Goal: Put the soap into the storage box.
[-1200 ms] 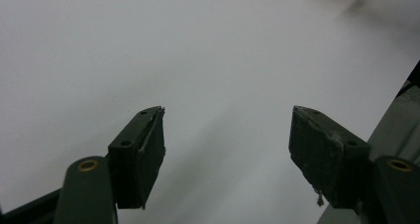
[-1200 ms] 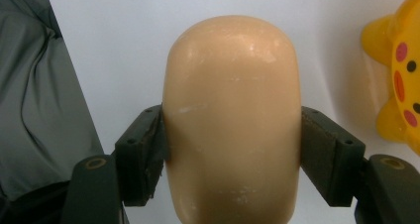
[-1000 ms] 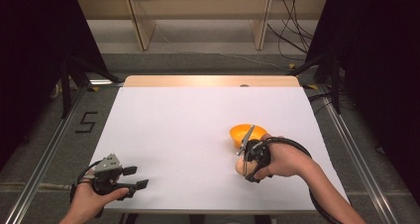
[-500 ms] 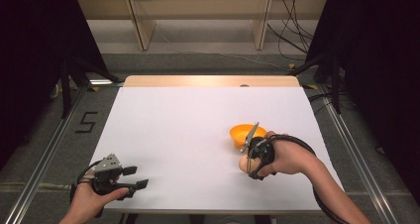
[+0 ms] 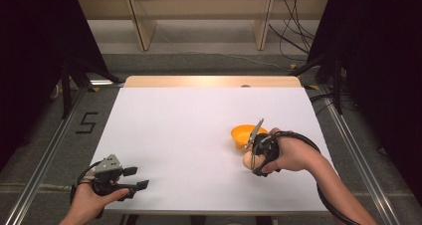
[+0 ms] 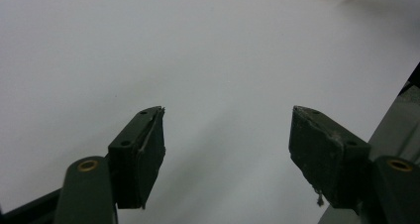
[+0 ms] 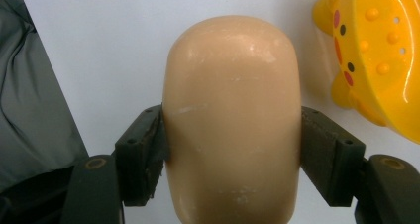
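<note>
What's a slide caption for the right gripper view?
Right gripper clamps a smooth beige egg-shaped object beside a yellow plastic bowl.

One tan egg [image 7: 232, 120], one yellow bowl [image 5: 243, 135] (dotted), two tongs.

Egg [image 7: 232, 120] sits between right tool [image 5: 255, 158] jaws, just before the bowl [image 5: 241, 134] on the table [image 5: 199, 120]. Left tool [image 5: 130, 184] at near-left edge, well apart.

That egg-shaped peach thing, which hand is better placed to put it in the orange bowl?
The right. The right gripper already clamps the peach egg-shaped object between its jaws, right beside the orange bowl. The left gripper sits open at the table's near left corner, far from both.
</note>
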{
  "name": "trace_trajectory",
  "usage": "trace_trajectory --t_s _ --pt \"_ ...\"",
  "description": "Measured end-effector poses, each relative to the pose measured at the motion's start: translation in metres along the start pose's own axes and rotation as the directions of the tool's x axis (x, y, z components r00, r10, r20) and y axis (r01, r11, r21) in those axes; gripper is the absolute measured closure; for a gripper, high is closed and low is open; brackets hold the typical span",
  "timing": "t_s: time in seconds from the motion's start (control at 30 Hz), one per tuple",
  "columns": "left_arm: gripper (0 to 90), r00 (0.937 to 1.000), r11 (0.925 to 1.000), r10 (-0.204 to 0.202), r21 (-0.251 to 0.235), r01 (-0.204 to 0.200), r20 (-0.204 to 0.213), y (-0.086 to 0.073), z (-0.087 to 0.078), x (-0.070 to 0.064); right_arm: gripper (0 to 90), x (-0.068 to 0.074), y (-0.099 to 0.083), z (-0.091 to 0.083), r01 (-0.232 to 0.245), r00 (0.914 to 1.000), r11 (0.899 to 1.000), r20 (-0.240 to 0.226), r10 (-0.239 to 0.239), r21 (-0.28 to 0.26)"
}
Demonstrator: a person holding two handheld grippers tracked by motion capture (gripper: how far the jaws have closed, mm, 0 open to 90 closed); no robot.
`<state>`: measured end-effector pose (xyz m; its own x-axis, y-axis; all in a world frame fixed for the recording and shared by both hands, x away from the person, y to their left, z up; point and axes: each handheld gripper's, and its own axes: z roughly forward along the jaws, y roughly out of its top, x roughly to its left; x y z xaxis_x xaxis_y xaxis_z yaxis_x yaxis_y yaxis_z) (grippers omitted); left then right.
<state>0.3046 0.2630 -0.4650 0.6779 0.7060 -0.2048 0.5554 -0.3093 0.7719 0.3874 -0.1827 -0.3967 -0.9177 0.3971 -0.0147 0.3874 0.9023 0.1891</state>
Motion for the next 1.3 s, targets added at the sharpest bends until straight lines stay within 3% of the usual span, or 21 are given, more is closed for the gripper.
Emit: trace_trajectory --t_s 0.67,0.73,0.77,0.83,1.3 --pt "29.7 1.0000 1.0000 -0.003 -0.002 0.003 -0.002 0.000 -0.001 0.000 33.2 -0.016 0.010 -0.006 0.017 0.9993 1.000 0.034 -0.016 -0.024" --pt "29.8 1.0000 1.0000 -0.003 -0.002 0.003 -0.001 0.000 -0.001 0.000 33.2 -0.017 0.012 -0.006 0.000 0.9991 1.000 0.043 0.000 -0.018" --pt "29.7 1.0000 1.0000 -0.003 -0.003 0.003 -0.001 0.000 -0.001 0.000 33.2 -0.019 0.012 -0.006 0.016 0.9992 1.000 0.037 -0.016 -0.023" --pt "29.7 1.0000 1.0000 -0.006 0.002 0.006 0.002 0.000 -0.001 0.000 33.2 -0.019 0.013 -0.007 -0.001 0.9989 1.000 0.046 0.002 -0.022" --pt "29.7 1.0000 1.0000 -0.007 -0.006 0.007 -0.002 0.000 0.000 0.000 33.2 -0.038 0.018 -0.010 0.003 0.9973 0.999 0.073 0.000 -0.035"
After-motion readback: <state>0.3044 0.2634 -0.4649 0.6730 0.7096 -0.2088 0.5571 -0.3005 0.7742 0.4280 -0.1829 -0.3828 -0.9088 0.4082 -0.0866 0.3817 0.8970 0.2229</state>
